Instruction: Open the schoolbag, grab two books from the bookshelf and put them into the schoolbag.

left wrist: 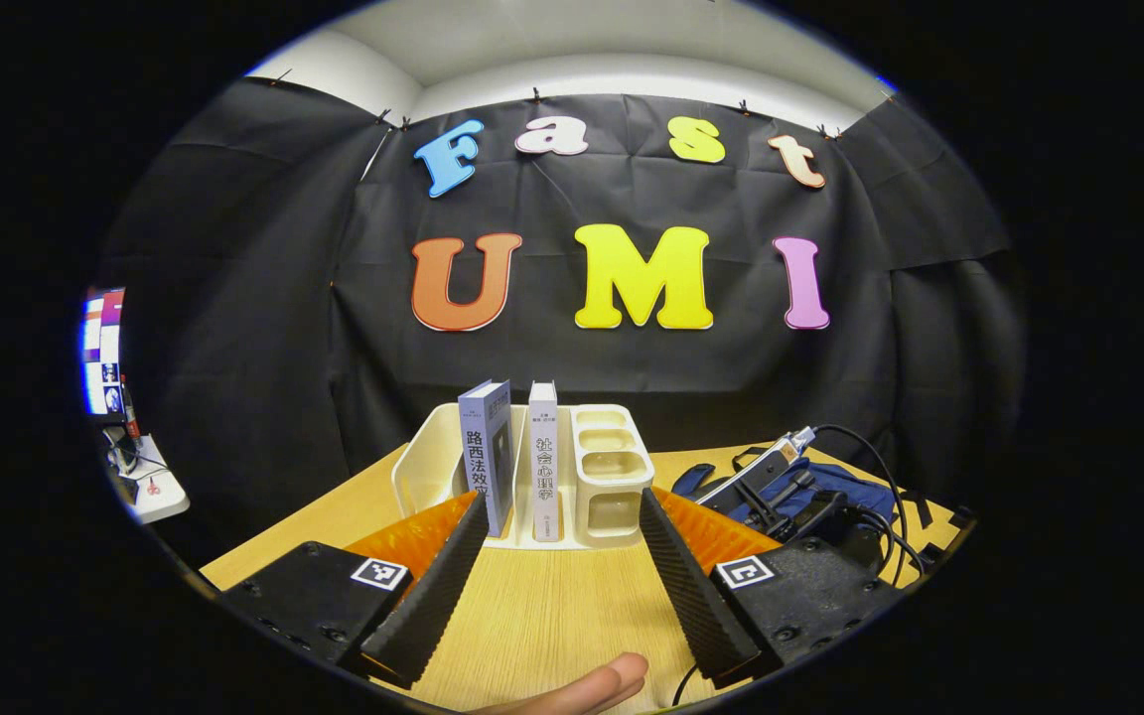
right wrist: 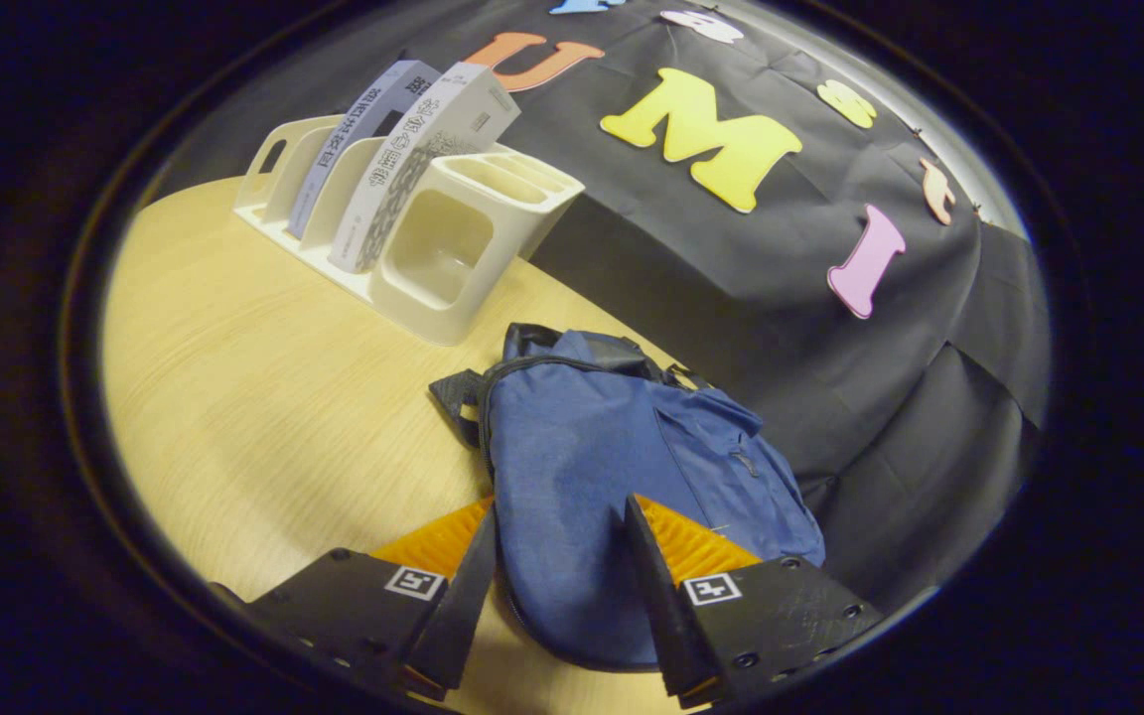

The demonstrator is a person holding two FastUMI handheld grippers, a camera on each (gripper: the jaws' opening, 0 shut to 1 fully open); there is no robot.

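Two books stand upright in the cream bookshelf point(left wrist: 612, 467): a blue-grey book point(left wrist: 486, 457) and a white book point(left wrist: 543, 457). My left gripper point(left wrist: 562, 506) is open, just short of the shelf, its fingers spread to either side of the two books. To the right lies the blue schoolbag point(left wrist: 830, 482), with the right gripper above it. In the right gripper view the schoolbag point(right wrist: 612, 437) lies flat on the table. My right gripper point(right wrist: 560, 511) is open over its near end, with a finger along each side of the fabric. The bookshelf point(right wrist: 433, 238) and both books point(right wrist: 383, 149) stand far left.
The wooden table point(right wrist: 234, 377) has bare room in front of the shelf and left of the bag. Black cables point(left wrist: 880, 497) trail over the bag's right side. A fingertip point(left wrist: 582, 685) pokes in at the bottom. A small white desk point(left wrist: 150, 487) stands off to the left.
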